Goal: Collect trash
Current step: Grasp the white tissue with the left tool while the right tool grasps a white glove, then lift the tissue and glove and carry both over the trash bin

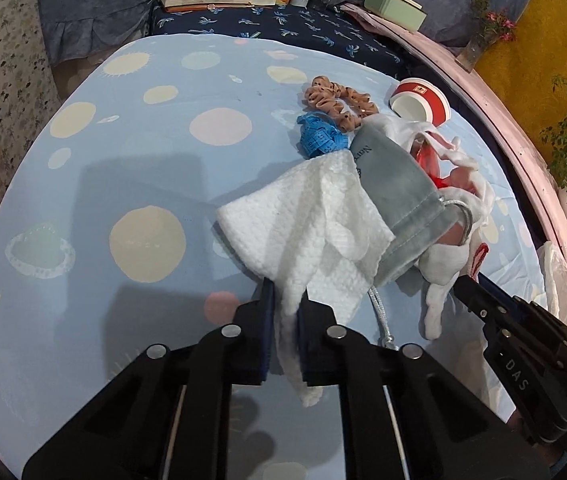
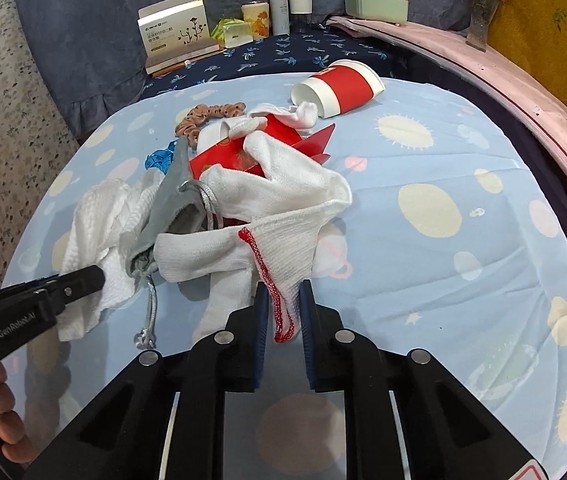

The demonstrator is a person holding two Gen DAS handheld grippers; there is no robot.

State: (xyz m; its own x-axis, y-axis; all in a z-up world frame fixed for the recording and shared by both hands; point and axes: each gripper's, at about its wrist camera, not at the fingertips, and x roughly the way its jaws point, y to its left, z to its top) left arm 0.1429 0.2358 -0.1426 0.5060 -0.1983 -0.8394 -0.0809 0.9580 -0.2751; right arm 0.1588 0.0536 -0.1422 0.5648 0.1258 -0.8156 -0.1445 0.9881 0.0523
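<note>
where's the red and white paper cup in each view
Left wrist view: the paper cup lies on its side at upper right, just right of the brown scrunchie, near the bed's far edge.
Right wrist view: the paper cup lies at upper centre, beyond the pile of white gloves, open end facing left.
Shared landmark: the brown scrunchie sits left of the cup in both views.

- The red-stitched cuff of a white knit glove [image 2: 283, 216] is pinched between the blue pads of the right tongs [image 2: 283, 300].
- A white paper towel [image 2: 99, 232] is gripped by the left tongs [image 2: 95, 278] at lower left.
- A grey drawstring pouch [image 2: 171, 200] lies between towel and glove.
- A red paper cup [image 2: 339, 86] lies tipped on the spotted blue surface [image 2: 443, 240].
</note>
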